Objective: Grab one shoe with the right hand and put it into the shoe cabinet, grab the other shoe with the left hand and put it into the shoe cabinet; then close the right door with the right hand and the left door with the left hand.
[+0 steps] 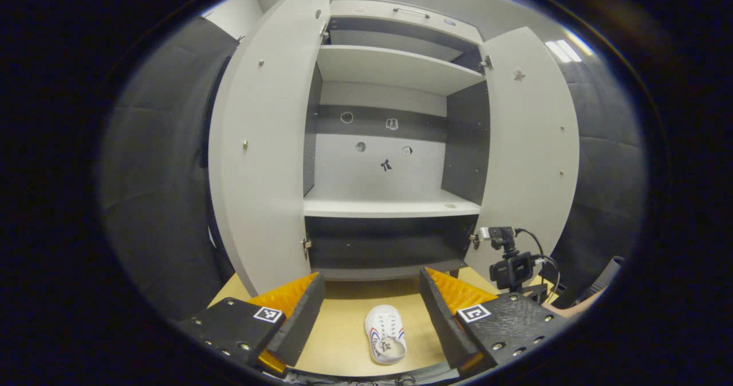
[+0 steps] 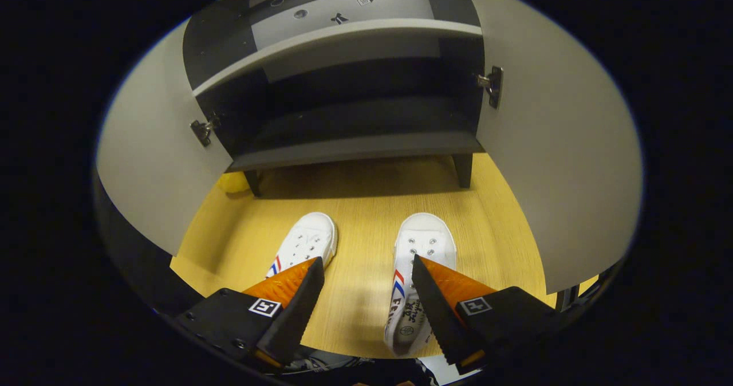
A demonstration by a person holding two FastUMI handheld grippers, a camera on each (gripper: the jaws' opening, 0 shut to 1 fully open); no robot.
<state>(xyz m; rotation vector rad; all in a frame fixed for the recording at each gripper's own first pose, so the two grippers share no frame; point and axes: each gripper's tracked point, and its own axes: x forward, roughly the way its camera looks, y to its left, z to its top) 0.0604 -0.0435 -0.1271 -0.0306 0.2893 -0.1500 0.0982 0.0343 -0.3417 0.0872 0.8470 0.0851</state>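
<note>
**A:** so what's up in the left gripper view?

**B:** the left gripper is held level, looking straight into the tall grey shoe cabinet. Fingers spread wide, nothing between them. One white canvas sneaker with red and blue side stripes lies on the yellow wood-grain floor below the gap, toe toward the cabinet. Both grey doors hang open, the left door and right door flanking pale shelves. A small black camera on a stand sits just beside the right door's lower edge.

**A:** and the right gripper view?

**B:** the right gripper tilts down at the floor, fingers also wide apart and gripping nothing. One sneaker is partly behind its right-hand finger, though I can't tell if they touch; the other white sneaker peeks past the left-hand finger. Bare floor runs between the shoes up to the dark bottom shelf, with doors open either side.
</note>
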